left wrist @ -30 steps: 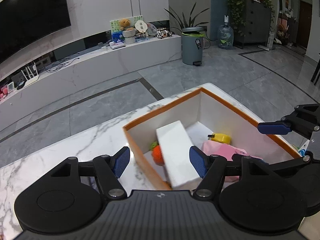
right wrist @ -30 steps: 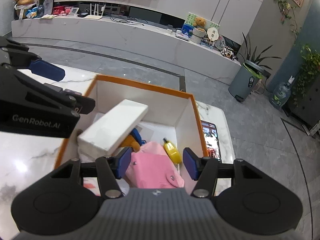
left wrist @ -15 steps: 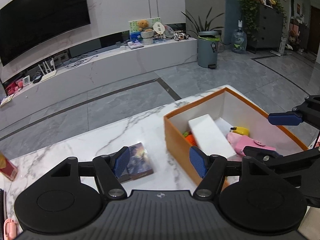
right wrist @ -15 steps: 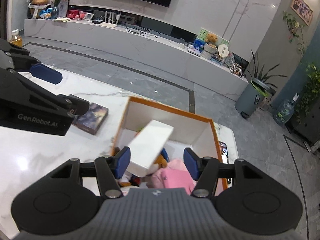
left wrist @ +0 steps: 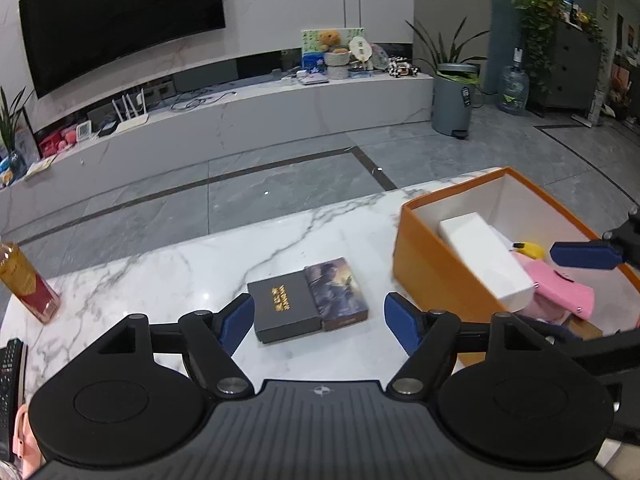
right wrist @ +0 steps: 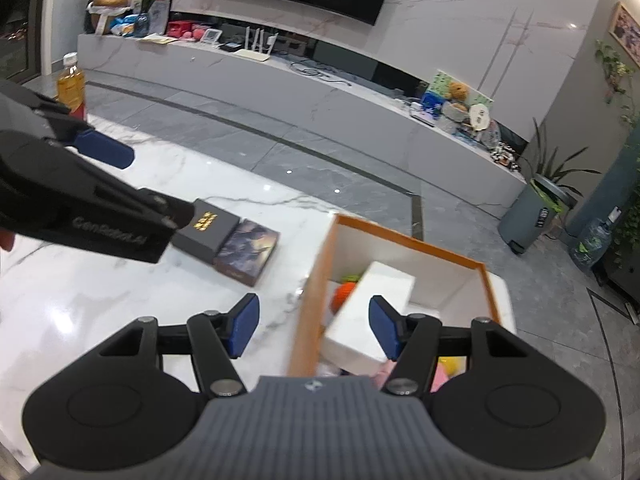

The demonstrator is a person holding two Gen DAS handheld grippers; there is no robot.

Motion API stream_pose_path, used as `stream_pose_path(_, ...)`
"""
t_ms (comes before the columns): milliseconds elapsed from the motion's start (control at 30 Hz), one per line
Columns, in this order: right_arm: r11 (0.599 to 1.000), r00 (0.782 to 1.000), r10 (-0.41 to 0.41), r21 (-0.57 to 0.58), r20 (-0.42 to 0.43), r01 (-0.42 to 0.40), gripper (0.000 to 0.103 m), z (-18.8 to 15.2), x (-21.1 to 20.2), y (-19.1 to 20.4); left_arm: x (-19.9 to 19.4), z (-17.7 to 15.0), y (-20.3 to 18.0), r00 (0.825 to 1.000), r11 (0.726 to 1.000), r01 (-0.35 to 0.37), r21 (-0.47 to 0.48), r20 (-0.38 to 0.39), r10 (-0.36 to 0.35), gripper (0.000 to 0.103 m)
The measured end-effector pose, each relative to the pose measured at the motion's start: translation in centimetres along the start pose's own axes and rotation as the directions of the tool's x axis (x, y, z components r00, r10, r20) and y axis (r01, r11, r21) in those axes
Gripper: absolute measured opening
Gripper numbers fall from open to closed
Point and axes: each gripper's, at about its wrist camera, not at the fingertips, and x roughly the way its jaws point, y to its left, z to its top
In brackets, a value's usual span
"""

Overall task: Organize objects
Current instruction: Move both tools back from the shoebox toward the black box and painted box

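While unheld: 1 orange box [left wrist: 436, 280], 1 black box [left wrist: 306, 300], 1 bottle [left wrist: 24, 280].

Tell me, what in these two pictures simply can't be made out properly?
- Orange toy in the orange box, right wrist view: mostly hidden by the white box.
- Remote control, left wrist view: cut off by the left edge.
- Gold lettering on the black box: too small to read.
- Drink bottle, left wrist view: top cut off.
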Motion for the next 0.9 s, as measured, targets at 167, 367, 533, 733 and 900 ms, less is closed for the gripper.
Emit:
stream_pose_path(167, 1.000, 1.000, 0.022, -0.008, -0.017, -0.022, 0.065, -0.1, 1.7, 1.6, 1.6, -1.1, 1.4, 1.000, 1.000, 0.000, -0.025, -0.028, -0.001, 0.085)
stream_pose_path(367, 0.999, 0.998, 0.042, -0.016, -0.053, -0.043, 0.067, -0.7, 4.2, 2.9, 3.7, -2.6, 2.5, 0.997, 0.999, 0.014, -0.038, -0.074, -0.016, 0.085)
stream_pose_path(533, 0.999, 0.996, 0.051, -0.015, -0.067, -0.053, 0.067, -0.6, 6.0, 3.5, 4.7, -3.3, 3.3, 0.996, 0.999, 0.016, -0.051, -0.090, -0.020, 0.085)
stream_pose_path(733, 0.998, 0.996, 0.066, -0.002, -0.065, -0.066, 0.067, -0.5, 7.6, 4.4, 5.6, -3.5, 4.4, 0.996, 0.995, 0.024, -0.093, -0.078, -0.031, 0.085)
stream_pose_path(900, 0.997, 0.995, 0.074, 0.007, -0.060, -0.074, 0.067, -0.6, 8.8, 5.3, 6.9, -2.8, 4.6, 0.998, 0.993, 0.027, -0.112, -0.061, -0.034, 0.087)
